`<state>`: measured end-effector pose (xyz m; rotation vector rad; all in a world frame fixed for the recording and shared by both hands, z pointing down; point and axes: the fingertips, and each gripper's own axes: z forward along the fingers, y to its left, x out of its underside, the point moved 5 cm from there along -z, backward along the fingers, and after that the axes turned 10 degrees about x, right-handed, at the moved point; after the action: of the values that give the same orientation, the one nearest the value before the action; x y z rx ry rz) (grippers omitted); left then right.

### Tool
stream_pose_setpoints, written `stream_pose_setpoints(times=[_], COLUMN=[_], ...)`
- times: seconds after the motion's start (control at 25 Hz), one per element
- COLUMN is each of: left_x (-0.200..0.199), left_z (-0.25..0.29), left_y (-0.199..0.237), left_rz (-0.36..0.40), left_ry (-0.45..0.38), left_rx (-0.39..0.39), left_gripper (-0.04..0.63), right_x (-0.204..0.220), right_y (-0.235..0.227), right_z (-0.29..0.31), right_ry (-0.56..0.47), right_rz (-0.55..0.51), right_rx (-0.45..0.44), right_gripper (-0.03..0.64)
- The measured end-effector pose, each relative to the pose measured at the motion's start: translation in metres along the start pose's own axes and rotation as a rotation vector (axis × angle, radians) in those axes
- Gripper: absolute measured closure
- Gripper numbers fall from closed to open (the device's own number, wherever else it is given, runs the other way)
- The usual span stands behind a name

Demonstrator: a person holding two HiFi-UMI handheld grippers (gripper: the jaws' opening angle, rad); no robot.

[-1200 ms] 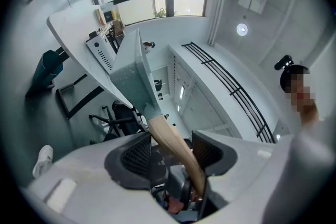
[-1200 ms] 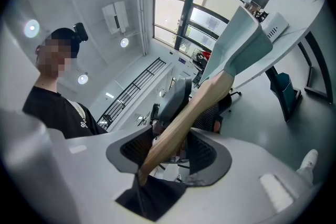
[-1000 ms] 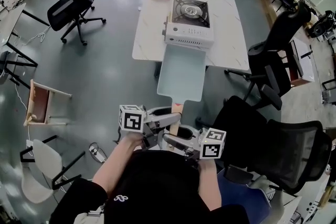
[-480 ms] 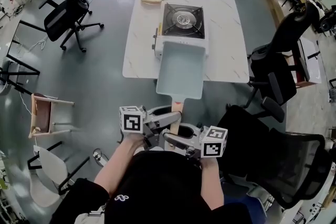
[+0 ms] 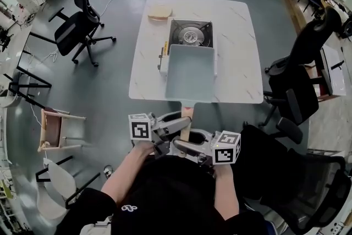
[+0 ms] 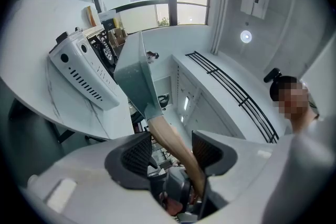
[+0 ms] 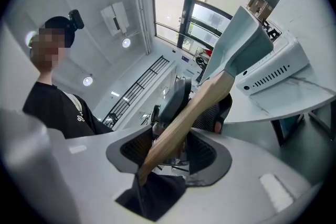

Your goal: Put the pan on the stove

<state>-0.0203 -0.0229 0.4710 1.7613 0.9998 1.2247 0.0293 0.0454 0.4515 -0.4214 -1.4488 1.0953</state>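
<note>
**A:** Why do we have both tongs on one handle?

**B:** The pale blue-grey rectangular metal pan [image 5: 190,71] is long and deep, and its light wooden handle [image 5: 186,120] is short. A single grip so far back would let it droop or roll, we reckon. So our left gripper [image 5: 176,124] is clenched on the handle nearer the pan. Our right gripper [image 5: 182,144] is clenched on it just behind, coming from the opposite side. Between them the pan rides level.

**A:** Where is the pan, then?

**B:** It is up in the air at the near edge of the white marble-patterned square table [image 5: 236,47]. Its far end overlaps the front of the white portable gas stove with the black burner top [image 5: 191,34]. The round burner shows beyond the pan's far wall, so we judge that the pan is not yet set on it.

**A:** What can't we make out?

**B:** From the head view we cannot tell whether the pan's base touches the stove or hangs clear of it. The pan also covers the stove's front panel there. The butt of the handle disappears into the gripper bodies in both gripper views. In the left gripper view the handle lies against one pad and we cannot tell whether it meets the other, so that grip reads less plainly than the right one. Our hands sit hidden under the marker cubes. The flat tan thing [image 5: 160,12] beside the stove's far left corner is too small for us to name.
</note>
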Motion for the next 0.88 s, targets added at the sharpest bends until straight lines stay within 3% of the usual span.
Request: stream_pose_setpoints(times=[0.88], left_x=[-0.065], left_z=[0.027], left_y=[0.044], left_rz=[-0.028], left_ry=[-0.030], left_rx=[-0.022], left_gripper=[0.350], right_x=[-0.067], right_y=[-0.051], right_z=[0.013], right_ry=[0.043], right_rz=[0.027], right_rx=[0.011], right_gripper=[0.416])
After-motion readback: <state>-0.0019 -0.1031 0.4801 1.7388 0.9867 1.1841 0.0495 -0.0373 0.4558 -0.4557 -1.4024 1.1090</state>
